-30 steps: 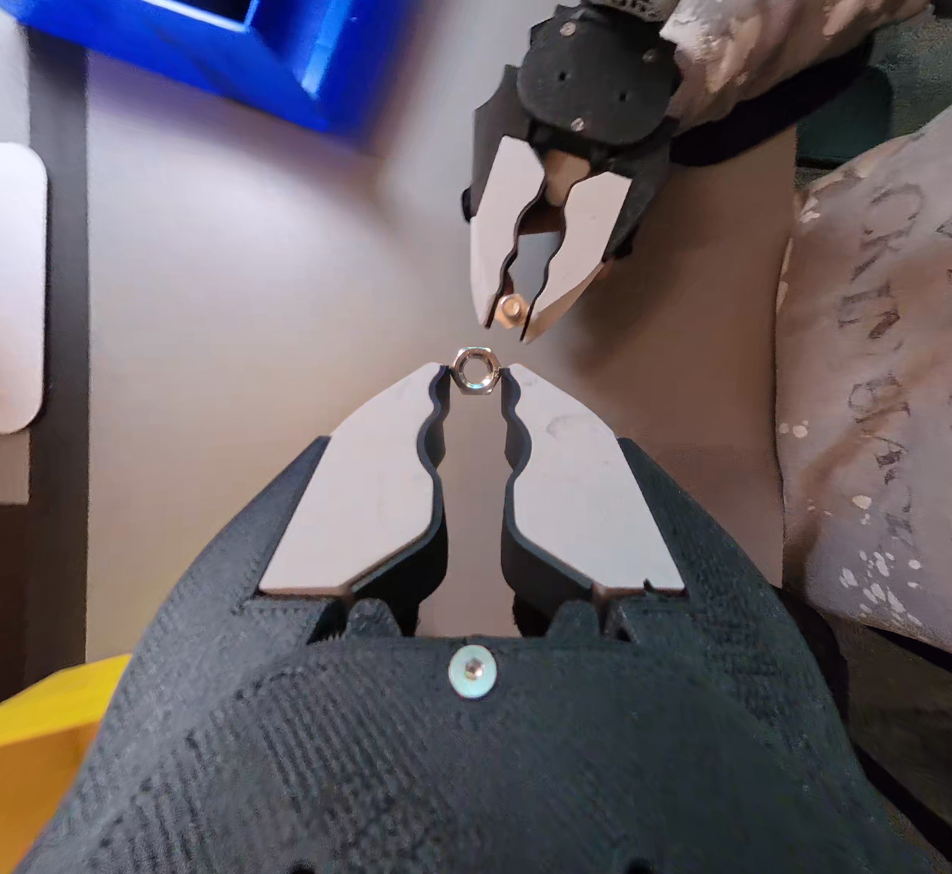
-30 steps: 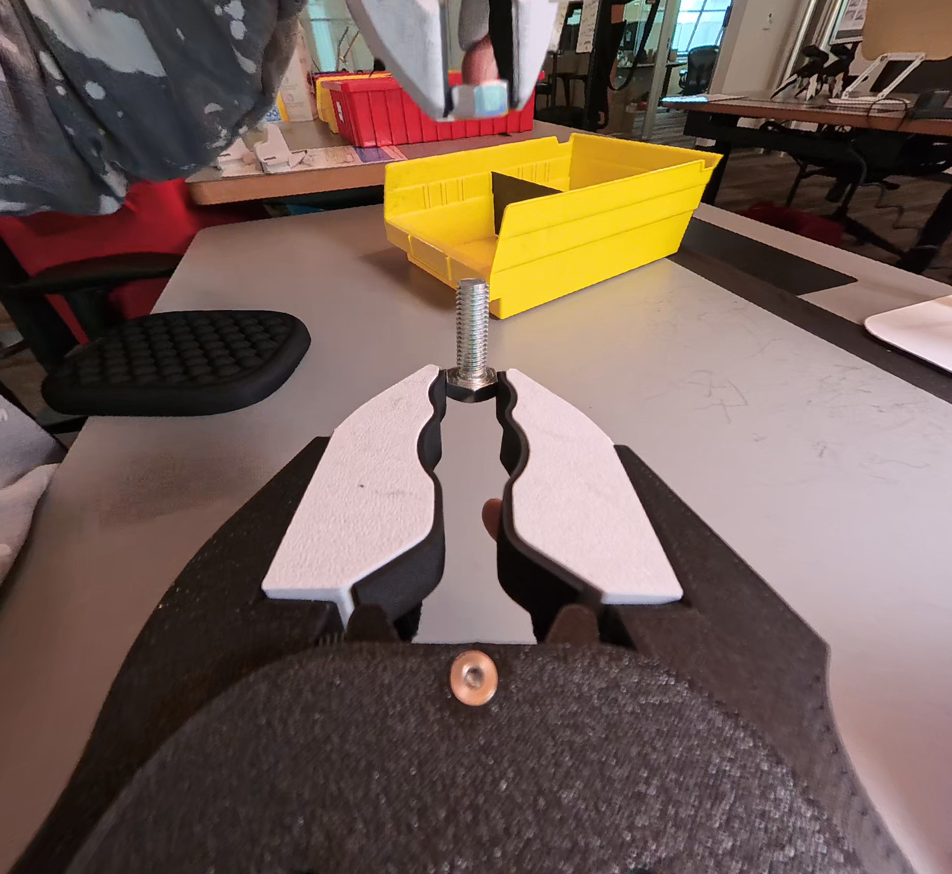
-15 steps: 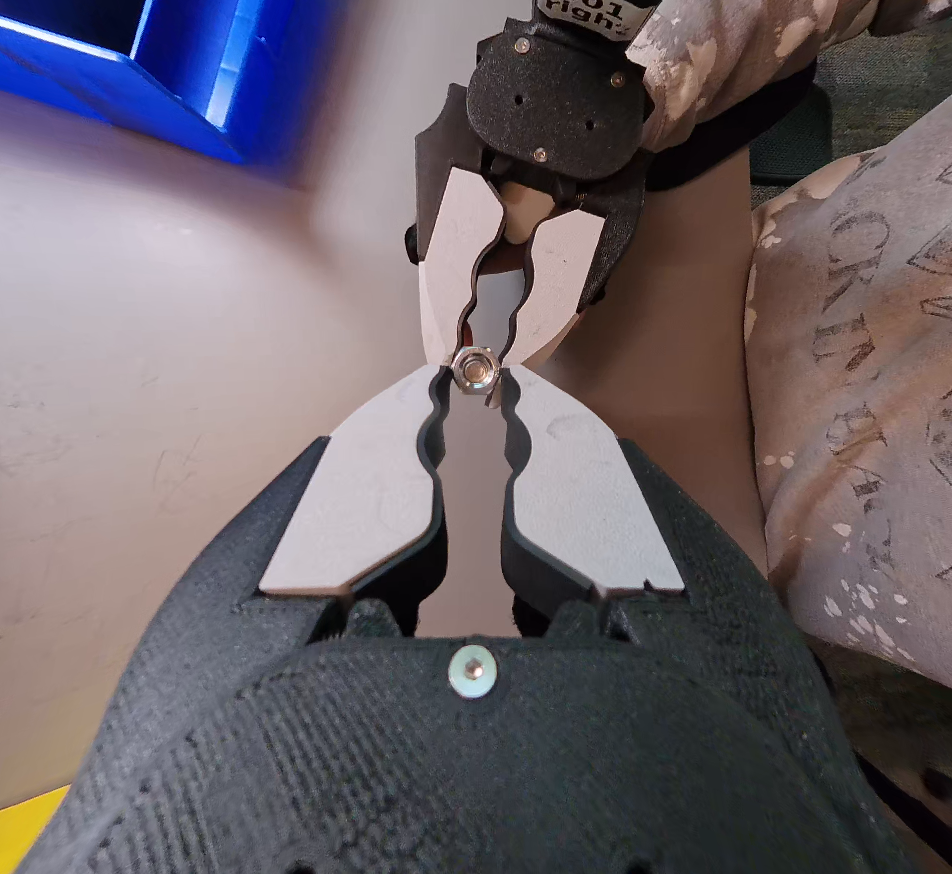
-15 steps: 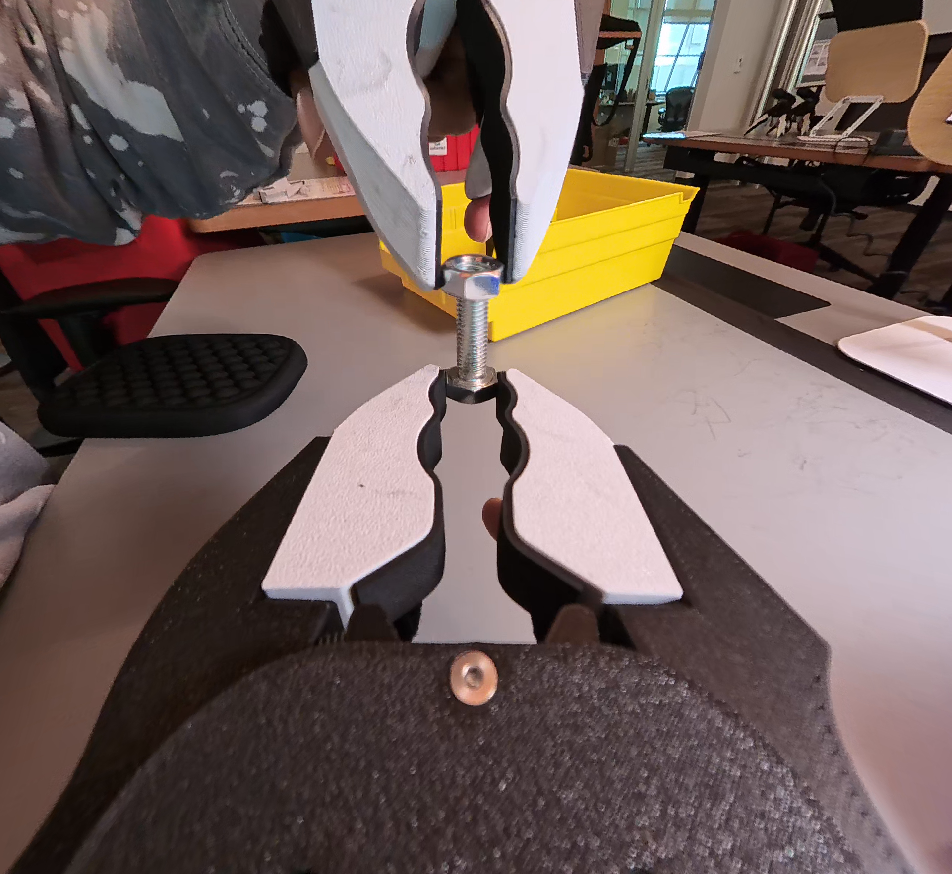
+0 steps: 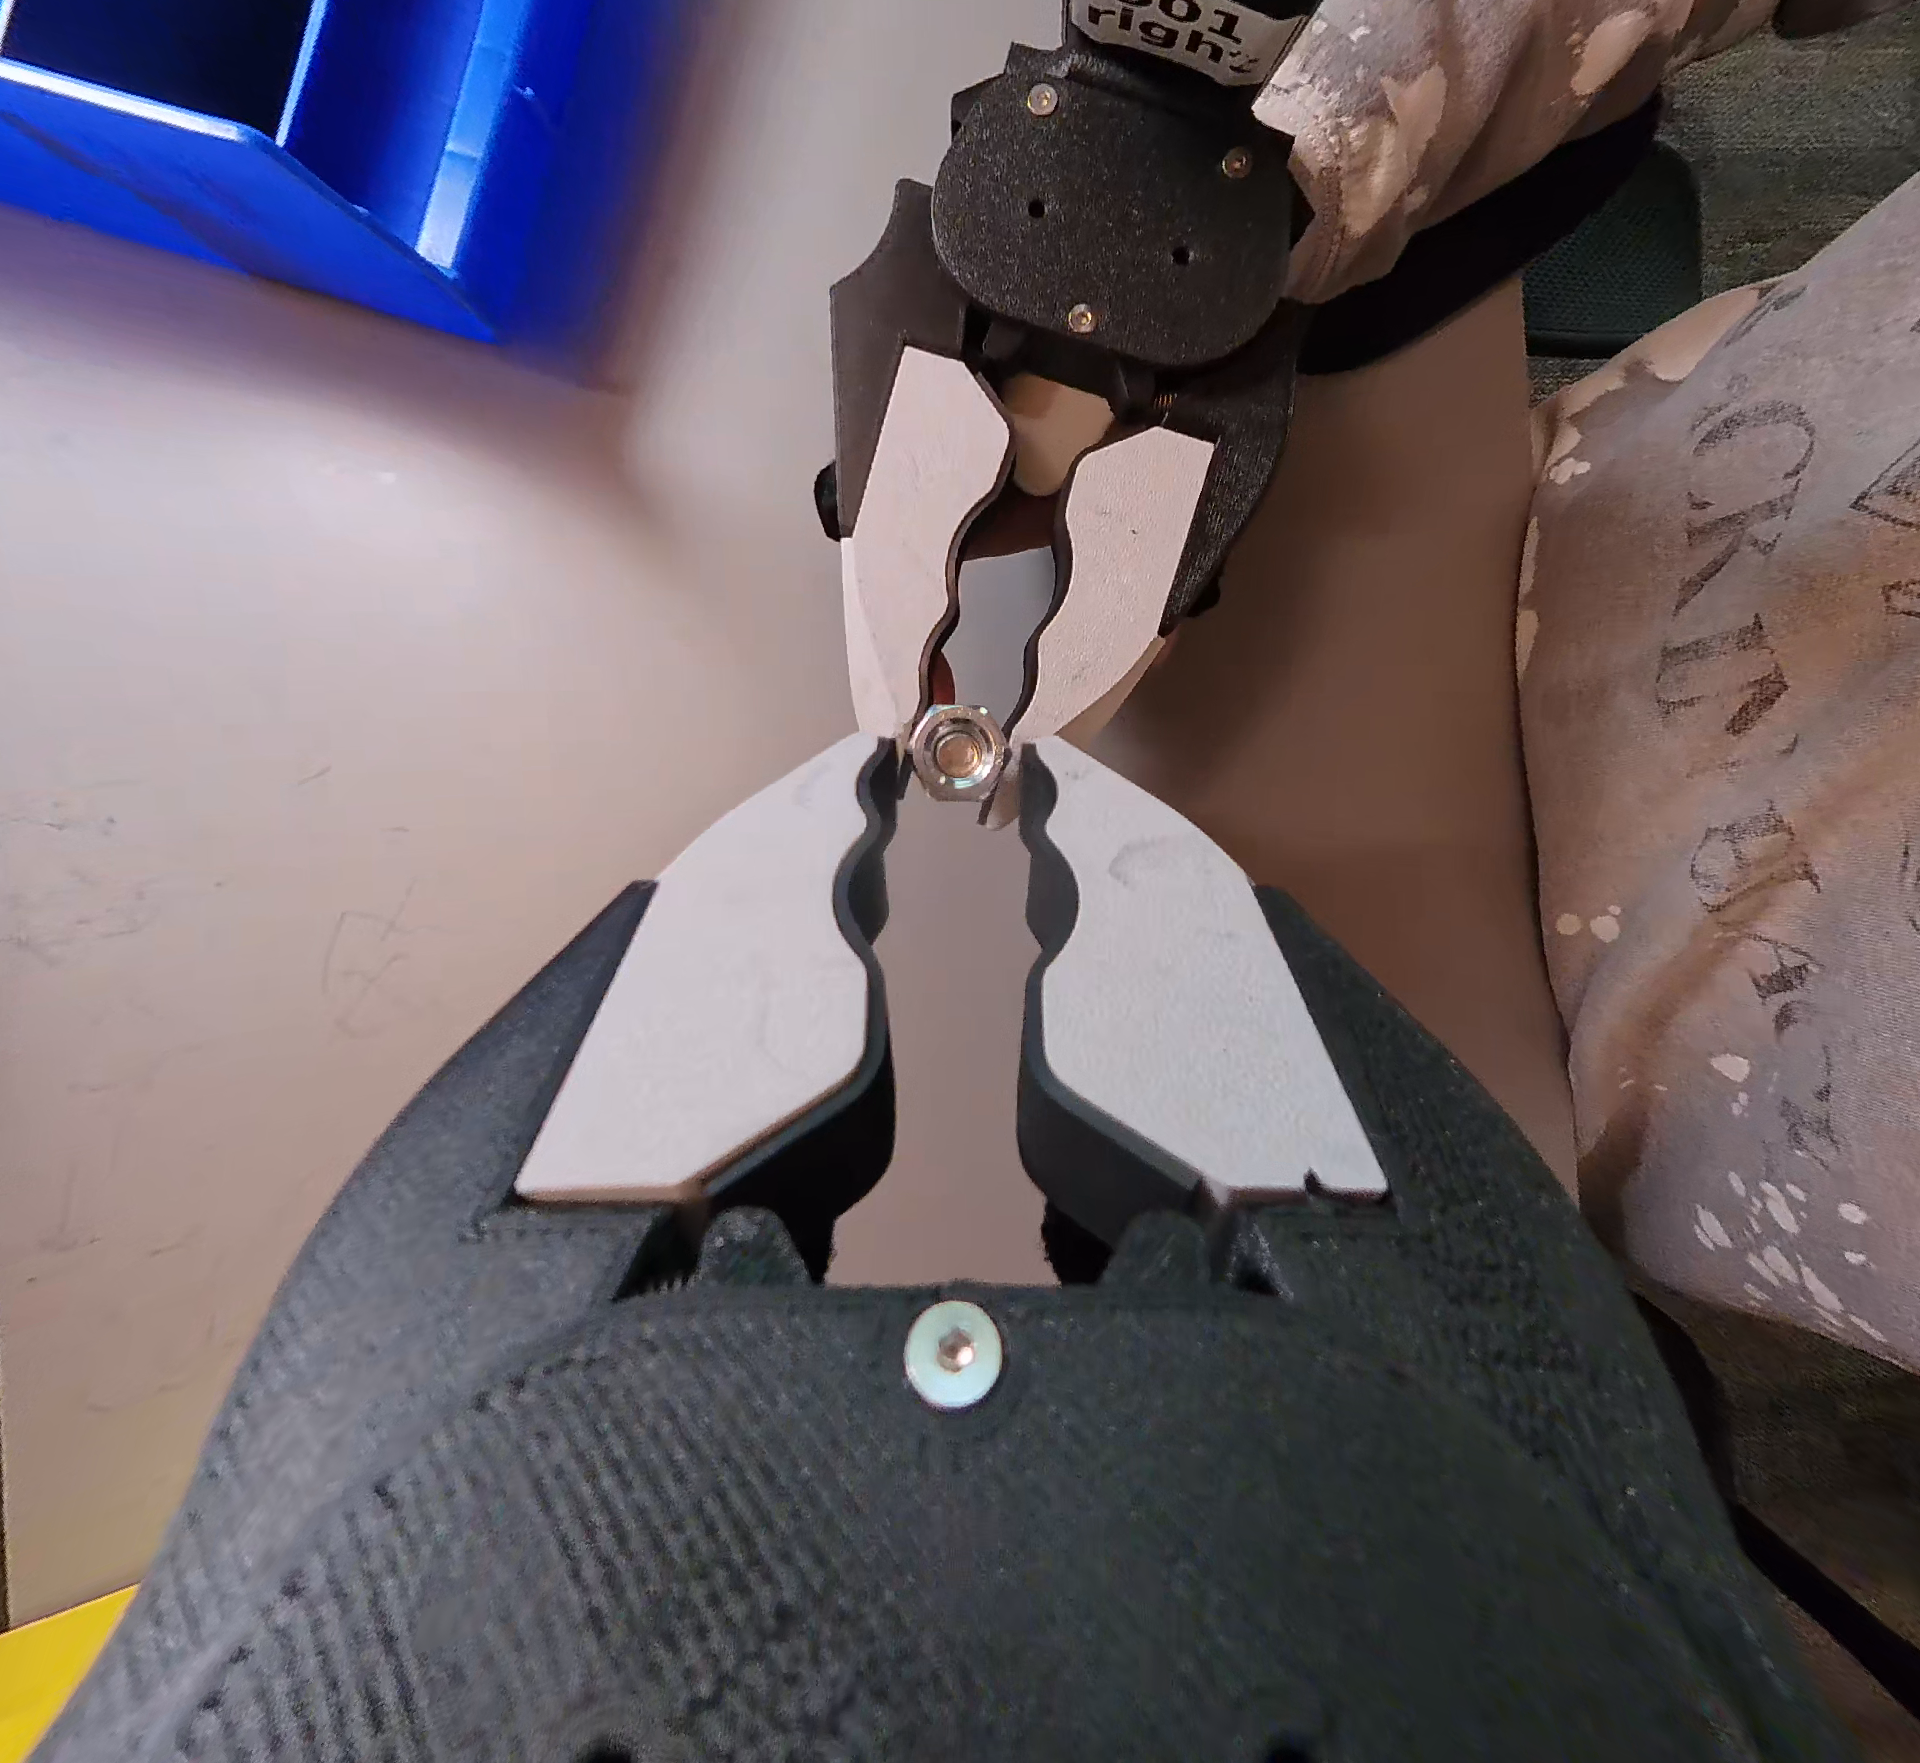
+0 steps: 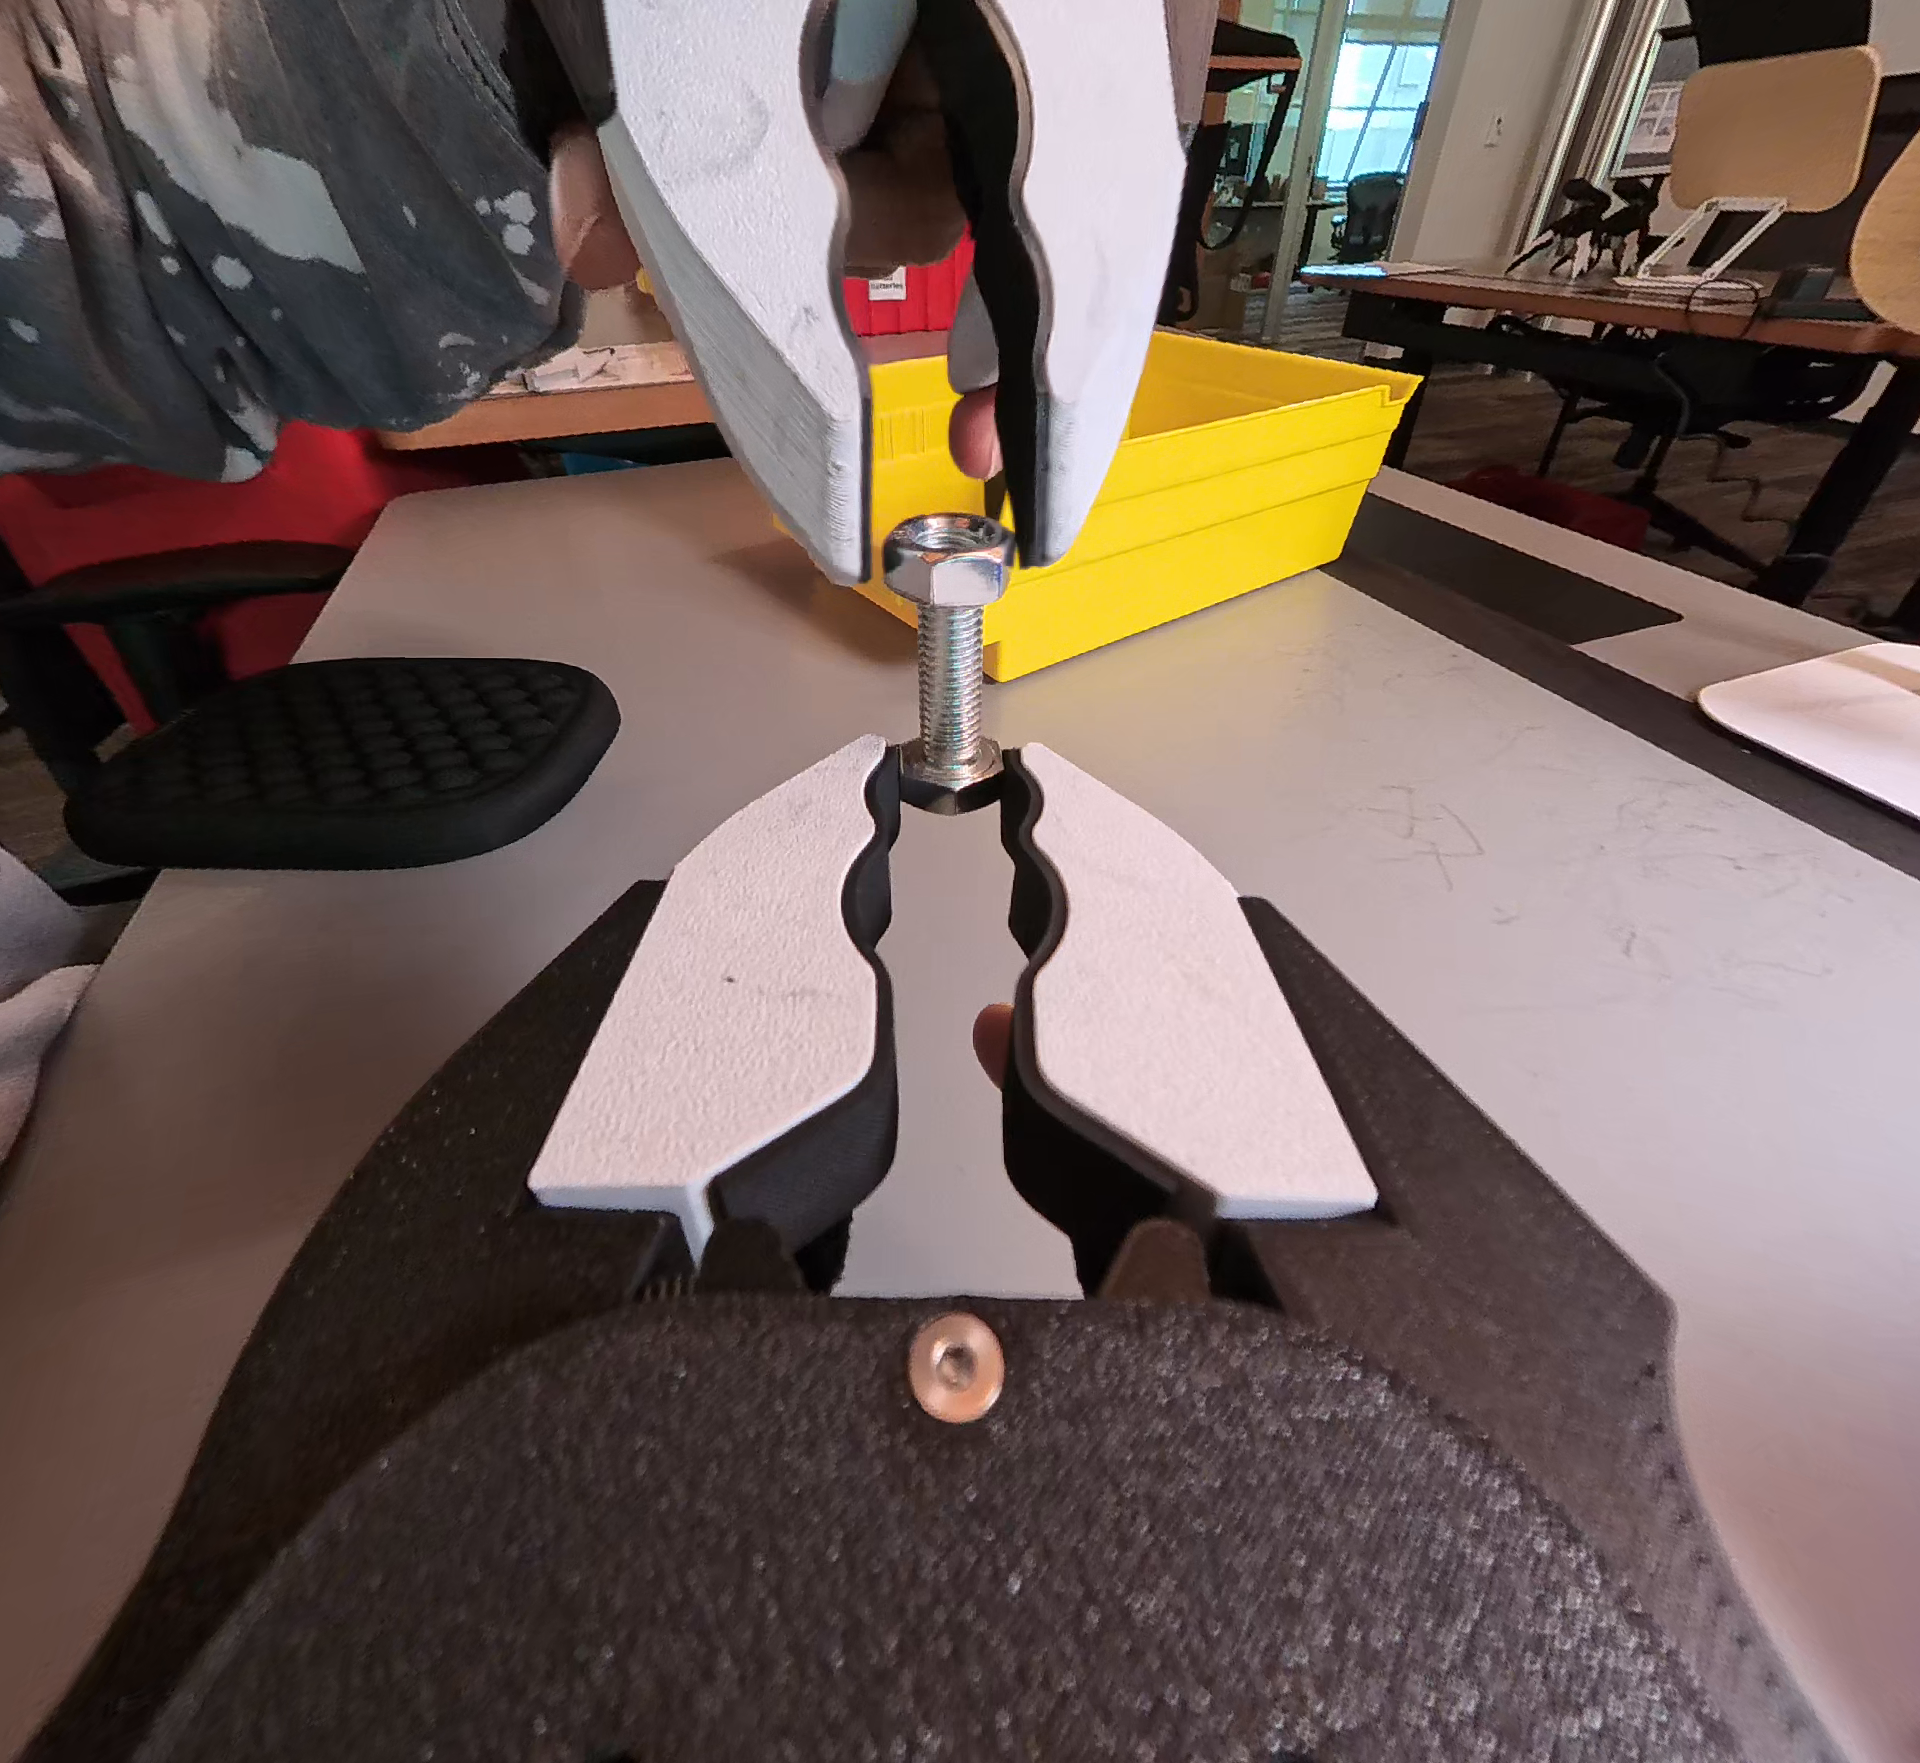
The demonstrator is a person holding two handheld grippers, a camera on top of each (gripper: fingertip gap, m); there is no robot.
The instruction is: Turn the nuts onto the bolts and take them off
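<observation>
My left gripper (image 5: pixel 954 757) is shut on a silver hex nut (image 5: pixel 954 757) and points down at the table. My right gripper (image 6: pixel 951 768) is shut on the head of a silver bolt (image 6: pixel 951 674) and holds it upright, thread up. In the right wrist view the left gripper (image 6: pixel 945 550) comes down from above with the nut (image 6: pixel 948 560) sitting on the top end of the bolt's thread. In the left wrist view the right gripper (image 5: pixel 961 726) is just beyond my fingertips, and the bolt's end (image 5: pixel 952 753) shows through the nut's hole.
A yellow bin (image 6: pixel 1195 466) stands on the grey table (image 6: pixel 1351 830) behind the bolt. A blue bin (image 5: pixel 260 51) is at the far left of the left wrist view. A black chair armrest (image 6: pixel 343 757) lies left of the table. A white pad (image 6: pixel 1829 716) lies at the right edge. The left gripper's tips are roughly 4 cm from the right gripper's.
The left gripper came down with the nut from well above the bolt and set it on the bolt's tip. The right gripper kept the bolt upright and steady.
</observation>
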